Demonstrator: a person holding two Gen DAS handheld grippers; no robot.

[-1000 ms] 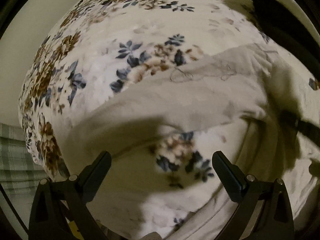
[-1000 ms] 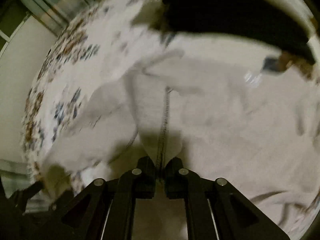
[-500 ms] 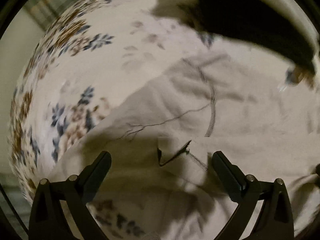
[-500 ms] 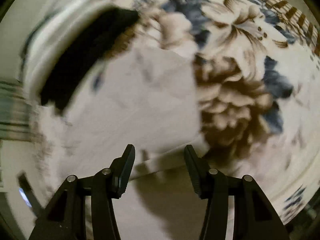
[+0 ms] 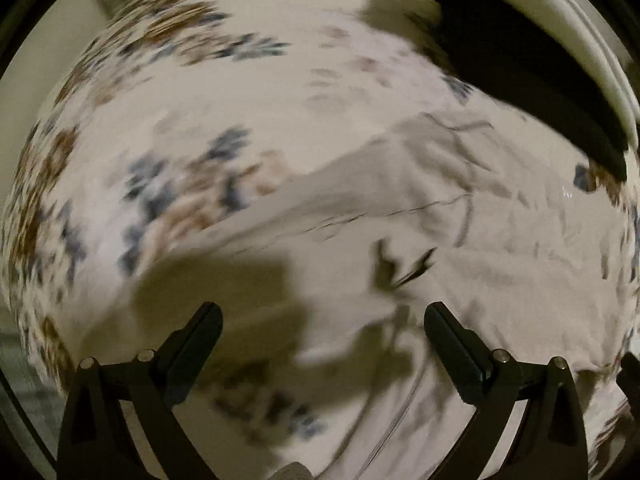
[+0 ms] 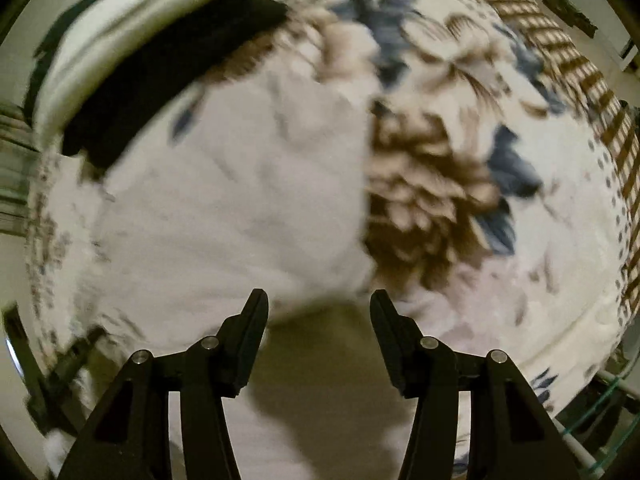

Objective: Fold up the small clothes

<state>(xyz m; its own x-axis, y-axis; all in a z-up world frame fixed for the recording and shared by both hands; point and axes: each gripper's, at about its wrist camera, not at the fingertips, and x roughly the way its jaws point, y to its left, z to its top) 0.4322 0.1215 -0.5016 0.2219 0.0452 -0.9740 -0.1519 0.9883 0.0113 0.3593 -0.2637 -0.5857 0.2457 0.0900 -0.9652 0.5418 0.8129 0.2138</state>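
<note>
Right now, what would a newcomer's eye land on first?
The big brown and blue flower print on the bedspread, right of the pale garment spread flat. Then the black cloth lying beyond the garment at upper left, and both pairs of black fingers open over the fabric.

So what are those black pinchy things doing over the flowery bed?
A person is folding a small pale garment that lies on a flowery bedspread. They hold a gripper in each hand, both pointing down at the cloth. The left gripper has its jaws wide apart with nothing between them. The right gripper hangs over the garment's edge, jaws apart and not pinching anything. A dark folded cloth sits at the far edge. Nothing is being held right now.
</note>
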